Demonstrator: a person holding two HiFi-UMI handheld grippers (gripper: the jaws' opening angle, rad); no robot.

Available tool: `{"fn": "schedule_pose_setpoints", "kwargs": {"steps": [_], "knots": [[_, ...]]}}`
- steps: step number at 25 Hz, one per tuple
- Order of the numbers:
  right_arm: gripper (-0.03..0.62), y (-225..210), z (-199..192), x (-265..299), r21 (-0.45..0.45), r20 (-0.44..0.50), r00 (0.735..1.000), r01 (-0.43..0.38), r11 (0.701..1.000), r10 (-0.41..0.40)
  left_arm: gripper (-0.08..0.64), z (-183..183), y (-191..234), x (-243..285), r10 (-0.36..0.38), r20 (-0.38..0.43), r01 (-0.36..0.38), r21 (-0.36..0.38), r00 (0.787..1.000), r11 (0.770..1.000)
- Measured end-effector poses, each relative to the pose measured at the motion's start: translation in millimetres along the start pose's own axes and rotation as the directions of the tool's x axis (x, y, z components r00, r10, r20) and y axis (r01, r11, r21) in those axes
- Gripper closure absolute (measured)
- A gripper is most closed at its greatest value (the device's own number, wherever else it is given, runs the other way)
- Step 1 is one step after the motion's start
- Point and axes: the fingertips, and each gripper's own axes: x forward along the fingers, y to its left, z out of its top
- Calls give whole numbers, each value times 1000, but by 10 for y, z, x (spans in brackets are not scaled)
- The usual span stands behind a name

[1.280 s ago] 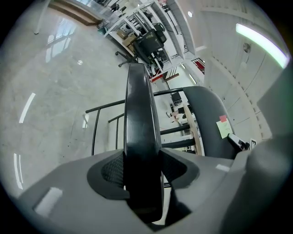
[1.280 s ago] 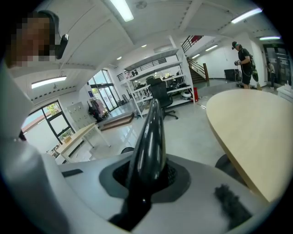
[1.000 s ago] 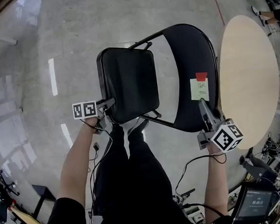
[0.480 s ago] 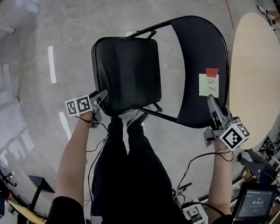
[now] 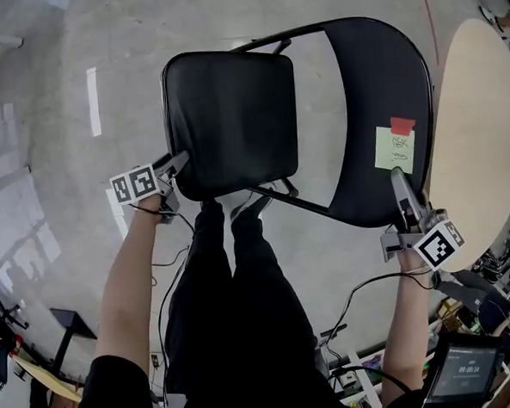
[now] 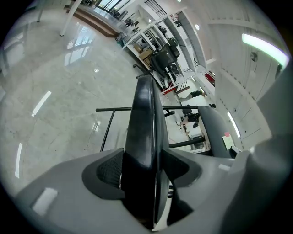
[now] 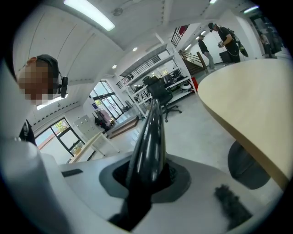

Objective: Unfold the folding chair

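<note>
Folding chair (image 5: 366,192) sits between the two grippers and looks close to fully open, with the seat (image 5: 232,114) nearly flat and the backrest (image 5: 376,71) beside it. The left gripper (image 5: 176,160) has the seat's near corner between its fingers. Its jaws have just been opening, yet the pads (image 6: 110,169) appear to bear on both faces of the seat, presumably to press it down to its stop. The right gripper (image 5: 399,181) is clamped on the backrest's rim, with a yellow note (image 5: 395,150) just past the fingertips, likely bracing the frame so the chair neither tips nor slides.
</note>
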Motion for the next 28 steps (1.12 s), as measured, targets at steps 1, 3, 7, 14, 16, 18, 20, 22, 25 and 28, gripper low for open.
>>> {"fn": "schedule_pose_setpoints", "kwargs": {"steps": [1,3,7,14,16,18,20,22,25,28], "knots": [[529,-9,-6,-1,6,1,1000,-3,1000,3,313,7,23,-19,0,6,0,-2,1000,1000],[529,-31,-25,-6,22,3,1000,-8,1000,8,311,12,70,-52,-2,15,2,-7,1000,1000],[529,-33,-32,-7,35,8,1000,-17,999,17,312,39,99,-85,-22,20,22,-8,1000,1000],[528,-17,-40,10,42,13,999,-36,998,35,311,26,155,-73,-21,21,22,-25,1000,999],[528,4,-28,-1,47,15,999,-42,998,41,311,22,158,-78,-24,20,24,-32,1000,999],[528,-14,-25,-12,52,17,999,-42,998,41,310,22,179,-78,-25,21,26,-38,999,999],[528,-65,-45,-13,57,18,999,-41,998,40,307,27,235,-74,-23,28,24,-47,999,999],[528,-103,-65,-17,64,20,999,-47,997,45,304,29,278,-78,-27,35,29,-57,999,998],[528,-114,-73,-40,73,26,998,-57,996,56,305,26,280,-93,-54,36,56,-61,998,997],[528,-138,-86,-50,78,28,998,-62,995,60,305,30,299,-105,-62,38,64,-63,997,996]]}}
